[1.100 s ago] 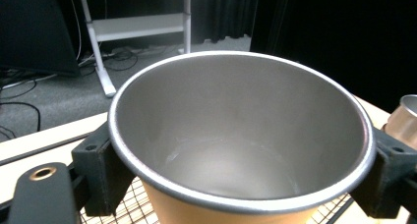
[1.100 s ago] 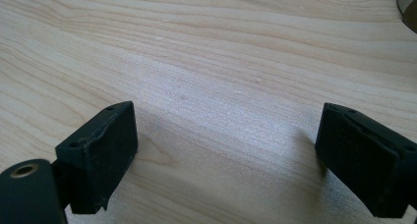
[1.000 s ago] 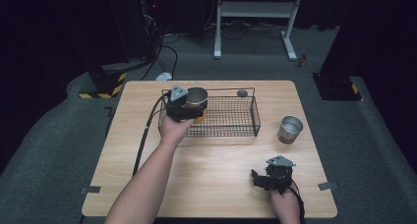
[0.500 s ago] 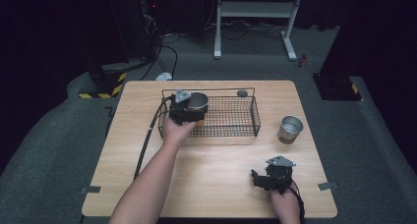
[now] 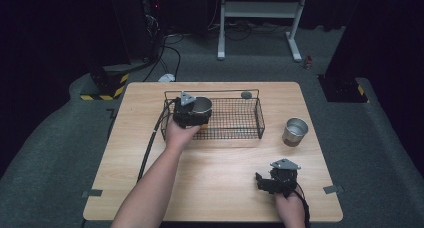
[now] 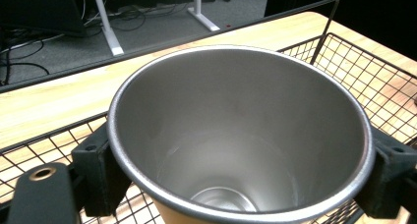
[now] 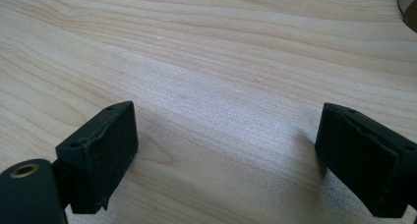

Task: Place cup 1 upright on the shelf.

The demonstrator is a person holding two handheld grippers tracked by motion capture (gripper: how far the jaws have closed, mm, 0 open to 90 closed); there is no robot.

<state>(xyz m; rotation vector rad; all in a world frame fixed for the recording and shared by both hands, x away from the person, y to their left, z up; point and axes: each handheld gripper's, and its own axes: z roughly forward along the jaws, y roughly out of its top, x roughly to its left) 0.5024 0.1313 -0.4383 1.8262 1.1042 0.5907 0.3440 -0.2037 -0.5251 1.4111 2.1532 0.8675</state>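
Observation:
A steel cup (image 6: 236,135) stands upright between the jaws of my left gripper (image 5: 192,113), which is shut on it at the left end of the black wire basket (image 5: 245,120). Its open mouth (image 5: 201,106) faces up, and the cup is empty inside. In the left gripper view the basket's mesh (image 6: 373,86) lies under and behind the cup. A second steel cup (image 5: 294,131) stands on the table to the right of the basket. My right gripper (image 5: 272,180) rests low at the front right of the table, open, with bare wood (image 7: 226,116) between its jaws.
The wooden table (image 5: 125,153) has a small dark round object (image 5: 246,94) behind the basket's back rim. A white metal stand (image 5: 260,10) and cables lie on the grey floor beyond the table. The left gripper's cable (image 5: 150,148) trails down the table's left side.
The left gripper with the cup has shifted slightly right and forward over the basket's left end. The right gripper has not moved.

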